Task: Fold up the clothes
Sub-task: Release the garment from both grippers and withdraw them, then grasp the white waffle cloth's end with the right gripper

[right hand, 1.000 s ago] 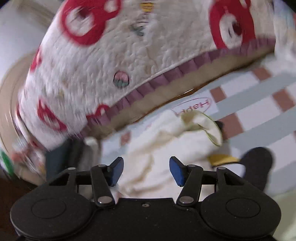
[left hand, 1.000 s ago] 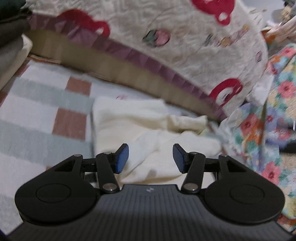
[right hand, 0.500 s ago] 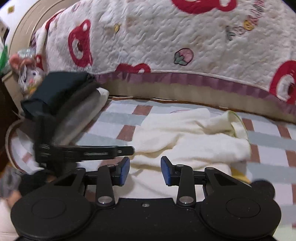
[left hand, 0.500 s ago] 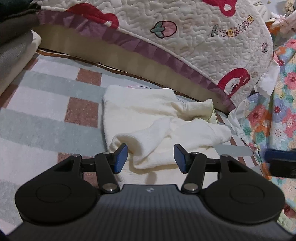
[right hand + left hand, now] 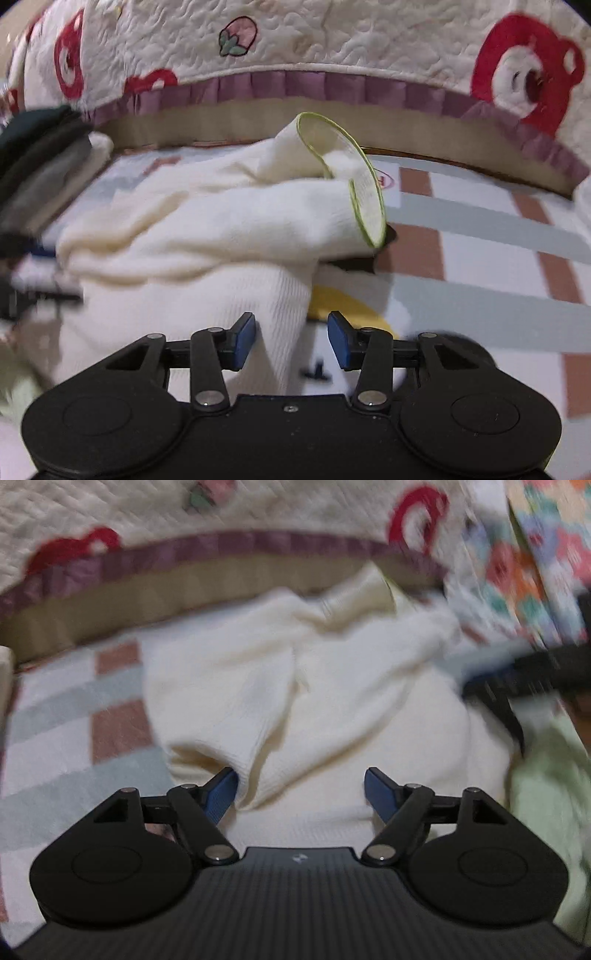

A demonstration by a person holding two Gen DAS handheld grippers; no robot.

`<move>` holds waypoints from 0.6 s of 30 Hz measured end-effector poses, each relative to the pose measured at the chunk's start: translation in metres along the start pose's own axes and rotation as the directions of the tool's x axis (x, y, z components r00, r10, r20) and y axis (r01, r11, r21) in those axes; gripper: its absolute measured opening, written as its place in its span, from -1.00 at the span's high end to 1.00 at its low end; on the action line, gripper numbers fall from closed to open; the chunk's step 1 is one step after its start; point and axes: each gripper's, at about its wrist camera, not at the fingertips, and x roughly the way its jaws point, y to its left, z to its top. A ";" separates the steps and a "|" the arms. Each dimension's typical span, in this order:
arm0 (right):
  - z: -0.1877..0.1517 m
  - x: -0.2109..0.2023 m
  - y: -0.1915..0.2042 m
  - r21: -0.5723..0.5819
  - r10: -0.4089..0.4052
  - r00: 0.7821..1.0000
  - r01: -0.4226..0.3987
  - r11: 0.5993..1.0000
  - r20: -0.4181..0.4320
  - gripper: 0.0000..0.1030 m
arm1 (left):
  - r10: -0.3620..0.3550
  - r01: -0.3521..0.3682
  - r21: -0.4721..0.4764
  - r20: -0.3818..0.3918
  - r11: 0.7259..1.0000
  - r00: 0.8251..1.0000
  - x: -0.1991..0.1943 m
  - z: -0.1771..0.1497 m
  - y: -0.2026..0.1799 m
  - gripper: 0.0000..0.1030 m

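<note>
Bed: the checked sheet [image 5: 480, 236] carried the whole job, walled at the back by a bear-print quilt [image 5: 369, 44]. The soft surface would probably have let cloth drag and rumple under any pull.

Sweater: the cream knit sweater [image 5: 295, 686] lay crumpled in the middle of the bed, sleeves bunched across the body, a green-edged opening [image 5: 354, 177] standing up towards the quilt. A lift from the bunched part risked carrying the creases into the fold.

Folded pile: dark garments [image 5: 40, 147] sat stacked at the left edge of the right wrist view, near the sweater. A wide swing could have knocked them.

Left claw: the left claw [image 5: 301, 790] stood spread, having just been opening, with a thick fold of the knit between its blue pads [image 5: 221, 794]; the left pad touched or nearly touched it, blur hid which. Closing here might have caught several layers at once.

Right claw: the right claw [image 5: 291, 339] stood spread, its jaws having just been opening, over the sweater's near edge, not pressing it. A yellow patch [image 5: 343, 306] lay just beside; a shallow bite could have slipped off.
</note>
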 end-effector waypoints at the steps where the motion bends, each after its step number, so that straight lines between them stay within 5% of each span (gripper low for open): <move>1: 0.008 0.007 -0.003 -0.017 0.033 0.999 -0.033 0.999 -0.010 0.06 | -0.012 0.014 0.027 -0.040 1.000 0.999 0.004 0.000 0.000 -0.52; 5: 0.047 0.032 -0.010 -0.081 0.114 0.992 -0.119 0.990 -0.063 0.05 | -0.010 0.014 0.110 -0.038 0.994 0.999 0.010 0.008 0.009 -0.67; 11: 0.081 0.053 -0.024 -0.005 0.183 0.983 -0.183 0.983 0.012 0.00 | -0.001 0.001 -0.001 0.021 1.000 1.000 0.035 0.025 0.049 -0.66; 13: 0.089 0.059 -0.023 0.003 0.189 0.982 -0.189 0.982 0.030 0.00 | -0.027 0.030 -0.074 0.043 0.997 0.999 0.041 0.028 0.062 -0.54; 15: 0.093 0.064 -0.020 -0.013 0.176 0.984 -0.176 0.984 0.025 -0.01 | -0.070 0.080 -0.170 0.066 0.982 0.995 0.045 0.027 0.076 -0.13; 18: 0.103 0.073 -0.018 -0.053 0.116 0.993 -0.116 0.992 0.007 -0.10 | -0.075 0.108 -0.301 0.119 0.947 0.990 0.043 0.023 0.098 -0.09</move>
